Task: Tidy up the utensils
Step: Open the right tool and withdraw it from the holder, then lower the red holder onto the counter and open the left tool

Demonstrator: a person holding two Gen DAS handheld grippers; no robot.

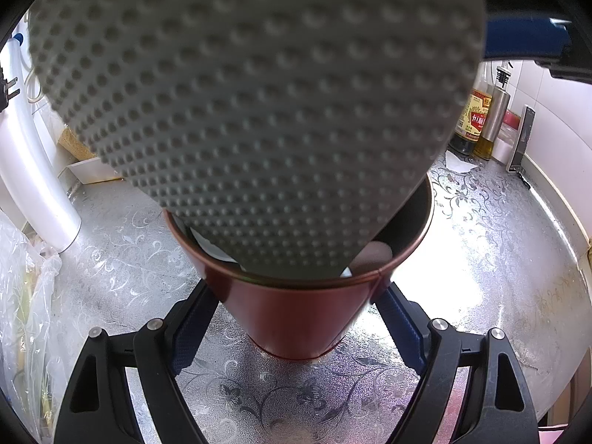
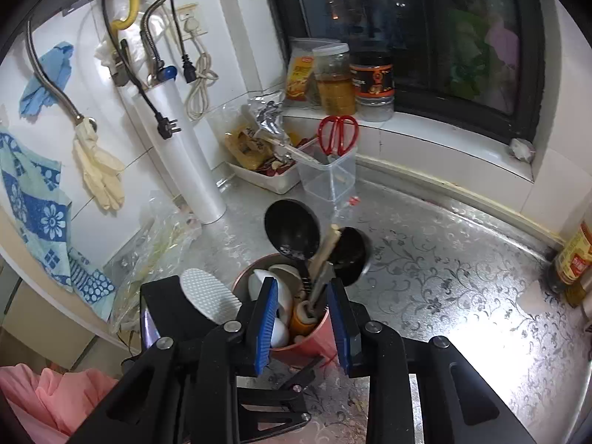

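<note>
The left gripper (image 1: 299,310) clamps the red cup (image 1: 296,314) on the surface (image 1: 481,259) while the right gripper (image 2: 301,318) hangs open over the utensils – filling looks nearly done, so next comes a clean withdrawal.

2 wrist views angled down, both close on the same red cup (image 1: 296,318) (image 2: 314,340) and countertop (image 1: 481,259) (image 2: 444,277).

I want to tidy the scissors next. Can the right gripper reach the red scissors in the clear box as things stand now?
Probably yes. The right gripper holds nothing, and the red scissors stand handles-up in the clear box. Only the ladles sticking up from the red cup lie between; it likely has to pass over them.
</note>
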